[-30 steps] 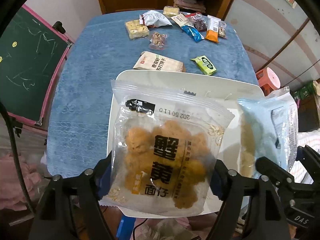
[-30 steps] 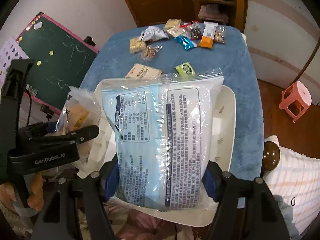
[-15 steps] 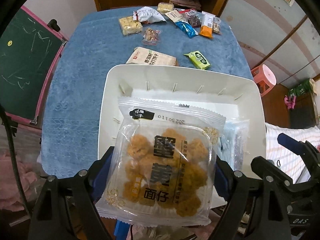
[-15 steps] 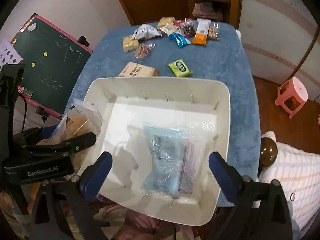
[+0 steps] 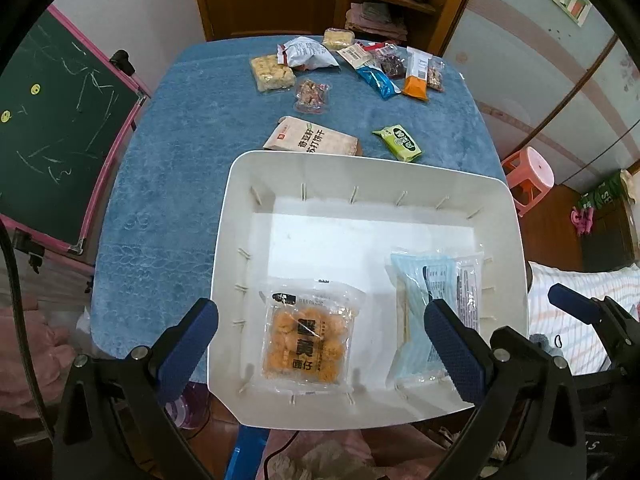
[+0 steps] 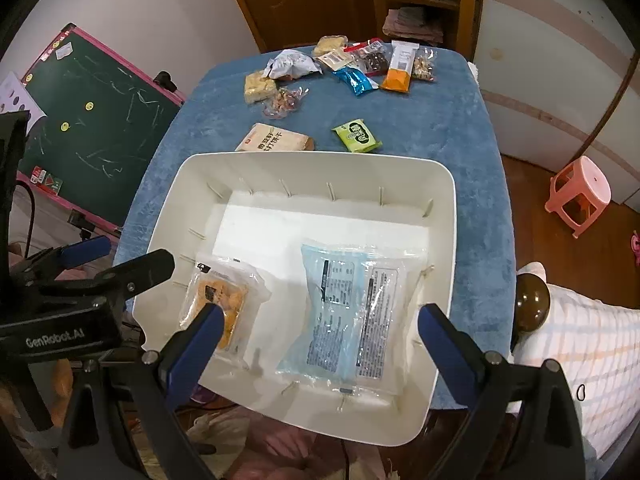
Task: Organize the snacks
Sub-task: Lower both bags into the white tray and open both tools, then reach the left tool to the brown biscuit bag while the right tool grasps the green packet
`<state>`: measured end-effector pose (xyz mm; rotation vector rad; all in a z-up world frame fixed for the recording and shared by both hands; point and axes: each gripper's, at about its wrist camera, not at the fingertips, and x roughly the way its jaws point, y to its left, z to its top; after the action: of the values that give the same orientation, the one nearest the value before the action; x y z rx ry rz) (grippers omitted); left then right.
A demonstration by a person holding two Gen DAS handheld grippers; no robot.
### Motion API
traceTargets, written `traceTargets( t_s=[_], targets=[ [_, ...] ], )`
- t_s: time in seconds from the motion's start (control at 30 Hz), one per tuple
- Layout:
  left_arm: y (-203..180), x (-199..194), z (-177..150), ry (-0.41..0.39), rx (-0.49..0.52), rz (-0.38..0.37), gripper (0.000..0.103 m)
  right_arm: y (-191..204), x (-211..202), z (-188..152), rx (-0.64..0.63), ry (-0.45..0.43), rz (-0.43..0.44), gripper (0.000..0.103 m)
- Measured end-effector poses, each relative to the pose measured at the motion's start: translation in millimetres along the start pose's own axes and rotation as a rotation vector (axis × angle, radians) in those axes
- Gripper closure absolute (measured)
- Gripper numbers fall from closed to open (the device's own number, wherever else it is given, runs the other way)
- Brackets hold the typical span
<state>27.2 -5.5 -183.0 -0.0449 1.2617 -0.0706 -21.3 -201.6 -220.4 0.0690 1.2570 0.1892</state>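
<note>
Left wrist view: the left gripper [image 5: 320, 344] hangs over the white bin [image 5: 224, 240], its jaws opening wide and clear of the orange snack pack [image 5: 308, 338] lying flat by the bin's near edge (light, crinkly, probably crushable; best pinched by its sealed edges).

Right wrist view: the right gripper [image 6: 320, 340] gapes empty above the pale blue packet [image 6: 348, 308], which lies near the bin's right wall. More snacks [image 6: 352, 64] wait along the table's far edge.

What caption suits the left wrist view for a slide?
Left gripper opening over the white bin, orange snack pack and blue pack lying inside.
</note>
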Motion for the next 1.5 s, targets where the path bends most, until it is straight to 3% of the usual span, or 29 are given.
traceTargets(
  t_s=[0.47,0.8,1.03,1.23,1.33,1.5],
  targets=[
    [3,-9,4,-0.027,0.018,0.032,0.001,1,3,5,0.008,-0.001,0.013,0.005],
    [8,0,24,-0.016,0.015,0.031,0.001,-1,10,20,0.022,-0.015,0.007,0.005],
    [16,2,67,-0.05,0.031,0.066,0.001,-9,13,51,0.016,-0.026,-0.022,0.005],
    [13,16,125,-0.054,0.123,0.058,0.001,-14,13,97,-0.003,-0.061,-0.035,0.005],
    [11,31,145,-0.026,0.167,0.053,0.001,-16,20,123,-0.03,-0.076,-0.067,0.005],
    [12,73,170,0.068,0.143,0.004,0.001,-21,53,166,-0.093,-0.048,-0.098,0.01]
  ],
)
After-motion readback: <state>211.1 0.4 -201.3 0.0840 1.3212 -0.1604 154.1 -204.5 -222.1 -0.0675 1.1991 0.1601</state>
